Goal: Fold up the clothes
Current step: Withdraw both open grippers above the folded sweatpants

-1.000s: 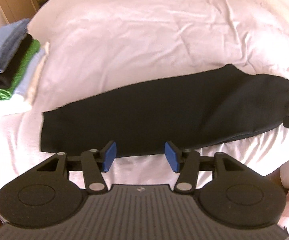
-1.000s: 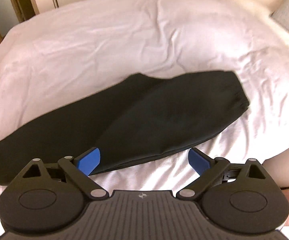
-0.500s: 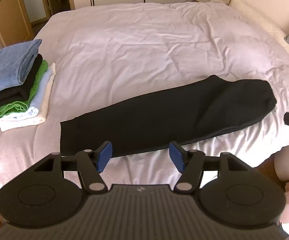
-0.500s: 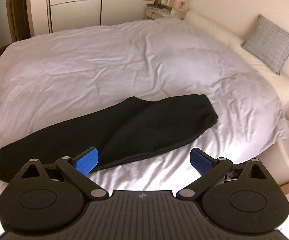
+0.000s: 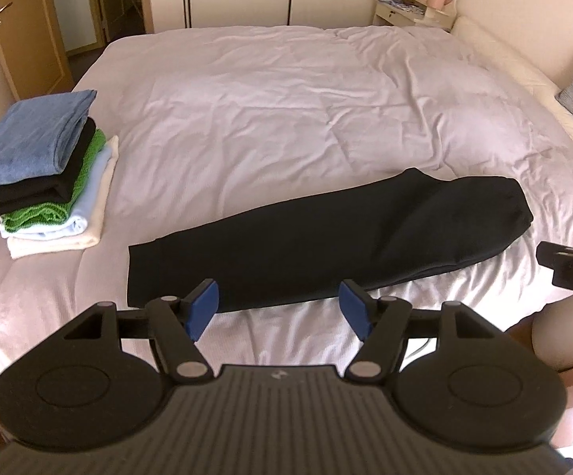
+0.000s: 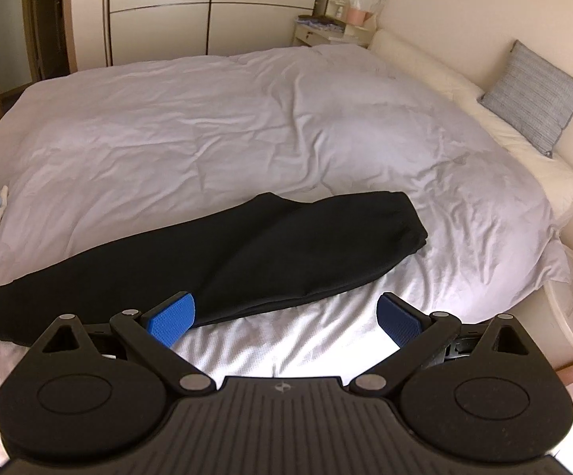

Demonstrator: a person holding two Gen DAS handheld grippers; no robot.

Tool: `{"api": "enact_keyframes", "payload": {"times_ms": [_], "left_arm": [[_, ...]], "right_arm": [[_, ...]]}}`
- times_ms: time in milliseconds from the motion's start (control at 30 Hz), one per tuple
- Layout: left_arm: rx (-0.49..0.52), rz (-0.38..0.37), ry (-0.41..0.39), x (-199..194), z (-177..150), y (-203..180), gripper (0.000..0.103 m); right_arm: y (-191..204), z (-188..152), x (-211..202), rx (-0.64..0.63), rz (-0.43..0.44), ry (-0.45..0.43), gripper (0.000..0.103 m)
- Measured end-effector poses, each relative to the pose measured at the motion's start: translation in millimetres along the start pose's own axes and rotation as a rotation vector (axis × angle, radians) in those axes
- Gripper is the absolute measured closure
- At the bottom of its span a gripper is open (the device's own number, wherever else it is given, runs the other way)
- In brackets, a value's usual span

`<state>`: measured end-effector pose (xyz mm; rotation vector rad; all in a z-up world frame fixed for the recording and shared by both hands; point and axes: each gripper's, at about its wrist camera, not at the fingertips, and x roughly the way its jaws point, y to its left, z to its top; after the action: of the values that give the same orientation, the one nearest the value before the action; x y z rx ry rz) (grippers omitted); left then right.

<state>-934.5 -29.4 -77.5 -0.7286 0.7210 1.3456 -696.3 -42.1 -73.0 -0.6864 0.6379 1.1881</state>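
On the bed (image 5: 286, 91), black trousers (image 5: 326, 249) lie folded lengthwise, a stack of folded clothes (image 5: 44, 174) well apart. The left tool (image 5: 280, 310) and right tool (image 6: 284, 318) hover near the trousers, both spread wide and holding nothing.

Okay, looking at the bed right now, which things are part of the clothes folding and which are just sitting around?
Part of the job:
- black trousers, laid lengthwise on the bed
- stack of folded clothes at the bed's left edge
- left hand-held gripper, open
- right hand-held gripper, open

Just lying about:
- grey cushion
- nightstand with small items
- wardrobe doors
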Motion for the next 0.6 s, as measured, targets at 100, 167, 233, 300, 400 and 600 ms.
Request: {"api": "enact_keyframes", "payload": {"times_ms": [100, 167, 233, 300, 400, 600], "left_arm": [[-0.012, 0.013, 0.004, 1.1, -0.1, -1.0, 0.039], [-0.019, 0.02, 0.006, 1.6, -0.2, -2.0, 0.039], [-0.026, 0.028, 0.01, 2.4, -0.6, -3.0, 0.038], [-0.033, 0.037, 0.015, 3.3, -1.1, -4.0, 0.038], [-0.043, 0.05, 0.024, 4.6, -2.5, -5.3, 0.038], [-0.067, 0.076, 0.04, 4.6, -5.5, -3.6, 0.037]], "right_arm": [[-1.2, 3.0, 2.6, -0.012, 0.011, 0.0, 0.002], [-3.2, 5.6, 4.9, -0.017, 0.018, 0.002, 0.002], [-6.0, 8.1, 8.0, -0.022, 0.022, 0.001, 0.002], [-8.4, 9.8, 11.4, -0.026, 0.028, 0.005, 0.002], [-11.7, 11.3, 16.0, -0.038, 0.037, 0.011, 0.002], [-11.5, 12.6, 23.4, -0.063, 0.061, 0.031, 0.002]]}}
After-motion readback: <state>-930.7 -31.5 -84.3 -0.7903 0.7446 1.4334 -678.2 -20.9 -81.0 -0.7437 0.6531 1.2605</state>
